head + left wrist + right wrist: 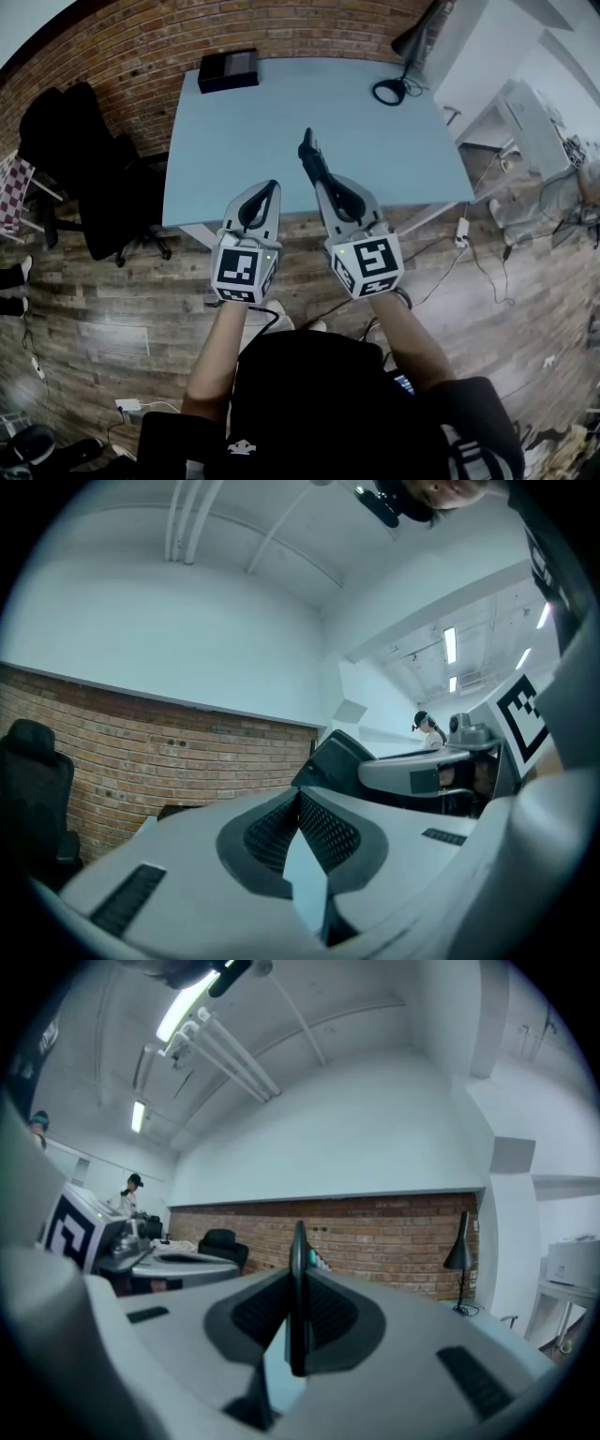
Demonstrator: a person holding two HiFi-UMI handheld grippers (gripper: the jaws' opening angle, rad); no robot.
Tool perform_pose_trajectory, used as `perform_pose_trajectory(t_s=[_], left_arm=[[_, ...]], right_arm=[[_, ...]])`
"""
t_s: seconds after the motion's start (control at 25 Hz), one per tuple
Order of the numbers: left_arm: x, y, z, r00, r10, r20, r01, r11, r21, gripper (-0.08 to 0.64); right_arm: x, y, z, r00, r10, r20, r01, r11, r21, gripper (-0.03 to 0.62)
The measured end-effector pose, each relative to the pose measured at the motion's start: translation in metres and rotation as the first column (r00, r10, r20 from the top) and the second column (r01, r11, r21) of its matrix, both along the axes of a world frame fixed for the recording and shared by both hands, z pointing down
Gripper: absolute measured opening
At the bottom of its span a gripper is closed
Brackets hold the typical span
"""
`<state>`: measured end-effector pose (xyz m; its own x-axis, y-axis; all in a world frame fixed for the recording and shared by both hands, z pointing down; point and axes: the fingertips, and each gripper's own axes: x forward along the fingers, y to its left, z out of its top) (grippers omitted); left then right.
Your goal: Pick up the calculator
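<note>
- Bare forearms (214,352) of the person reach forward from a dark top, each ending in a marker cube.
- Left gripper (267,192) (298,803) hangs over the near edge of the pale blue table (234,150), jaws pressed together with nothing between them.
- Right gripper (323,183) (298,1279) pinches the calculator (307,150) (298,1241), a thin dark slab held on edge, its far end poking past the fingertips over the table.
- Black box (228,70) and desk lamp (398,75) stand at the far side, by the brick wall (141,37).
</note>
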<state>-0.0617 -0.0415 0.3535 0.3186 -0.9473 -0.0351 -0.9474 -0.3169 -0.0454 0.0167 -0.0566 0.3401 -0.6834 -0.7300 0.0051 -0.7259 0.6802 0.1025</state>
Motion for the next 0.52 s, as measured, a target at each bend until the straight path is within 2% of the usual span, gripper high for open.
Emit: perform_pose_trajectory(t_s=[0.52], left_arm=[[0.031, 0.021, -0.005, 1.0, -0.012, 0.001, 0.012, 1.0, 0.005, 0.002]], right_arm=[[0.027, 0.022, 0.009, 1.0, -0.025, 0.001, 0.025, 1.0, -0.008, 0.051]])
